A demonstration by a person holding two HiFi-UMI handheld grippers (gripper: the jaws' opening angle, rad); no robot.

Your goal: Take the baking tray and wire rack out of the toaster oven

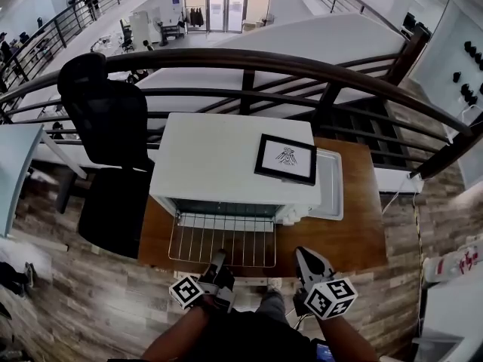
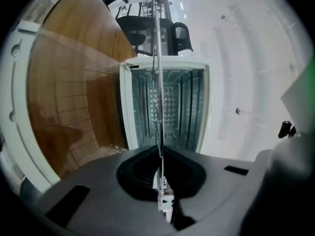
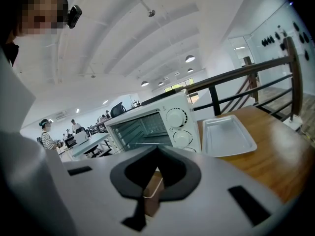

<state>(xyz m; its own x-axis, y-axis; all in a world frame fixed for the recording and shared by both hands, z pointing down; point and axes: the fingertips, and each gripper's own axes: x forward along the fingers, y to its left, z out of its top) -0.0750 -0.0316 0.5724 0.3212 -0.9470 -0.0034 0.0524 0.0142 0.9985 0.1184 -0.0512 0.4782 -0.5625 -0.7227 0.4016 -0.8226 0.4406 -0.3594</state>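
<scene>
The white toaster oven (image 1: pixel 230 164) stands on a wooden table (image 1: pixel 355 232) with its door (image 2: pixel 19 107) open. The wire rack (image 1: pixel 221 240) sticks most of the way out of its front. My left gripper (image 1: pixel 217 268) is shut on the rack's near edge. In the left gripper view the rack (image 2: pixel 159 107) shows edge-on as a thin line running from the left gripper (image 2: pixel 160 154) into the oven cavity (image 2: pixel 170 104). The silver baking tray (image 1: pixel 330 183) lies on the table to the right of the oven, also visible as the tray (image 3: pixel 229 136). My right gripper (image 1: pixel 306 266) (image 3: pixel 157 149) is shut and empty, near the table's front edge.
A framed black-and-white marker card (image 1: pixel 286 159) lies on top of the oven. A black office chair (image 1: pixel 109 149) stands left of the table. A dark curved railing (image 1: pixel 302 70) runs behind it. The oven's knobs (image 3: pixel 178 117) face my right gripper.
</scene>
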